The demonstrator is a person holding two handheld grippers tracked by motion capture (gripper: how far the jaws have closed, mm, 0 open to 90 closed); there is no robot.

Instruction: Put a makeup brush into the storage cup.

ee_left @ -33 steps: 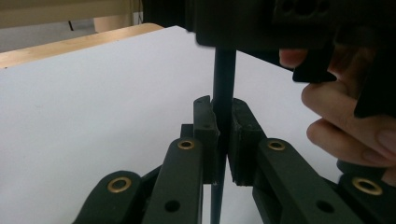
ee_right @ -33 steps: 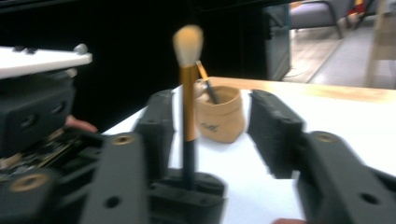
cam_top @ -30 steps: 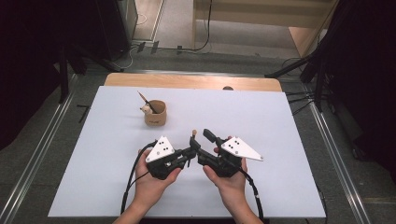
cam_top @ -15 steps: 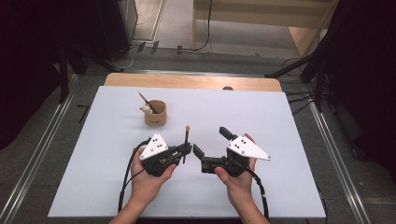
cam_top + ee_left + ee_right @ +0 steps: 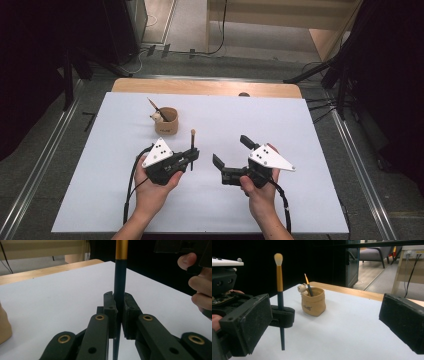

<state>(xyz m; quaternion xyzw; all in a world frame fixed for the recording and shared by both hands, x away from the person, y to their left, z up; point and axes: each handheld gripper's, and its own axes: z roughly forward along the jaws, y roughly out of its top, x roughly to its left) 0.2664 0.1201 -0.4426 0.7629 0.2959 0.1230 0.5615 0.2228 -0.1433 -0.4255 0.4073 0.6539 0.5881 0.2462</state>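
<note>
A slim brush point(image 5: 192, 144) with a dark handle, gold band and pale tuft stands upright, tuft up, over the white table point(image 5: 300, 125). My left gripper point(image 5: 191, 156) is shut on its lower handle point(image 5: 119, 290); the pads point(image 5: 110, 312) press it from both sides. From the right gripper view the brush point(image 5: 279, 290) shows held in the left gripper point(image 5: 283, 316), its tip just above the table. My right gripper point(image 5: 231, 150) is open and holds nothing, a short way right of the brush. Its wide-set pads point(image 5: 247, 325) frame that view.
A small tan pot point(image 5: 166, 121) stands behind the left gripper, holding another brush and a little bear figure point(image 5: 301, 288). A wooden strip point(image 5: 200, 87) runs along the table's far edge. The right hand point(image 5: 200, 282) is close beside the left gripper.
The two grippers were together at the brush. The right one has opened, let go and drawn away to the right. The left one keeps the brush and has shifted slightly left.
</note>
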